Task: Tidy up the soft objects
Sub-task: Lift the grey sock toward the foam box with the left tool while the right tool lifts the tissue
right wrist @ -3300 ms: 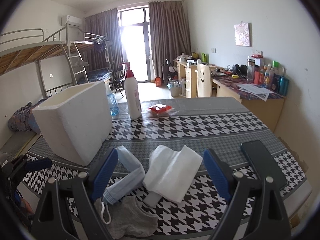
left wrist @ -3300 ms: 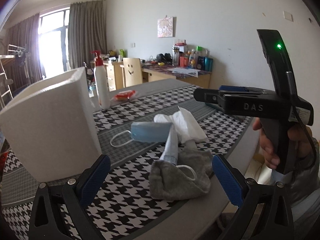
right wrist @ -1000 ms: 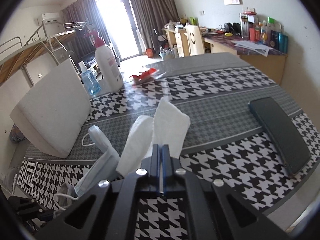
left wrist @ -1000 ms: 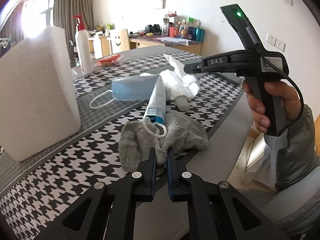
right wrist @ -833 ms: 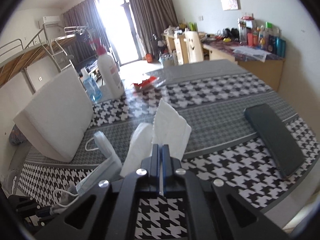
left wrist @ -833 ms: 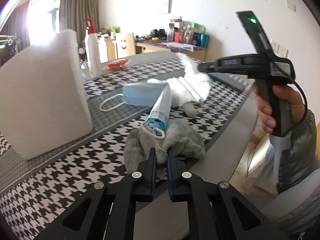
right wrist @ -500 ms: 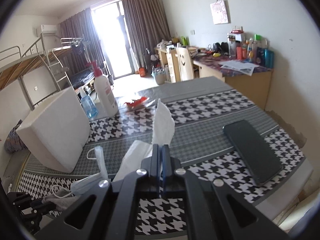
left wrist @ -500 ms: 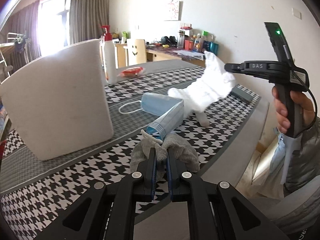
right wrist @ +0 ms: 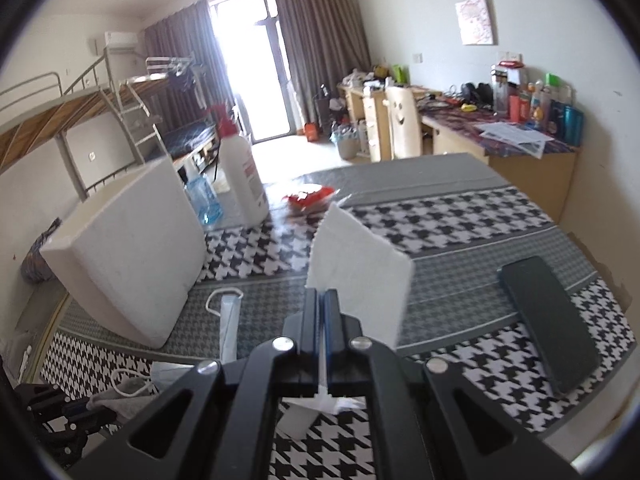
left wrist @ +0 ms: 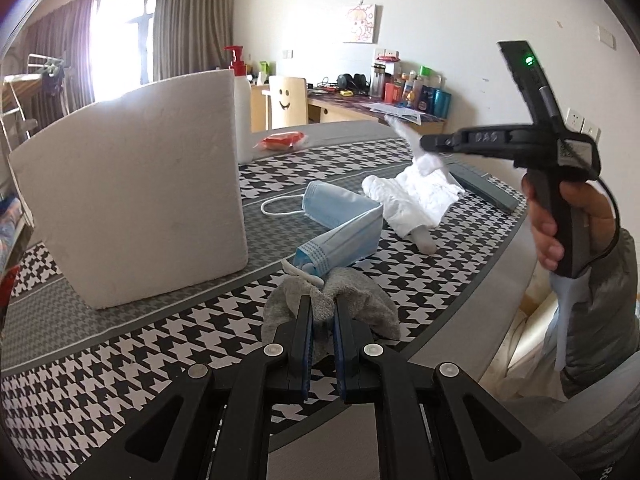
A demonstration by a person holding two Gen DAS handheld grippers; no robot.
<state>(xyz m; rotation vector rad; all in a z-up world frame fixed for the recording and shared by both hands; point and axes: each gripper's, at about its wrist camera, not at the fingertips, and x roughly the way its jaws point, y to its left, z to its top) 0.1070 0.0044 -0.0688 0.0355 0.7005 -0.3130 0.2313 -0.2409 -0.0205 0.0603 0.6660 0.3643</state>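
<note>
Left claw [left wrist: 320,320] pinches grey sock [left wrist: 360,312]; right claw [right wrist: 320,300] clamps white tissue [right wrist: 360,268]

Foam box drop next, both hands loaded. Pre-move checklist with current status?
1. Left gripper shut on the grey sock: ok.
2. Right gripper shut on the white tissue: ok.
3. Sock free of other items: not ok, the blue face mask rests on it and an ear loop lies at the fingers.
4. Tissue clear of the table: cannot tell, its lower end hangs low by the tabletop.
5. White foam box upright, top open: ok.
6. Box interior has room: cannot tell, inside not in view.
</note>
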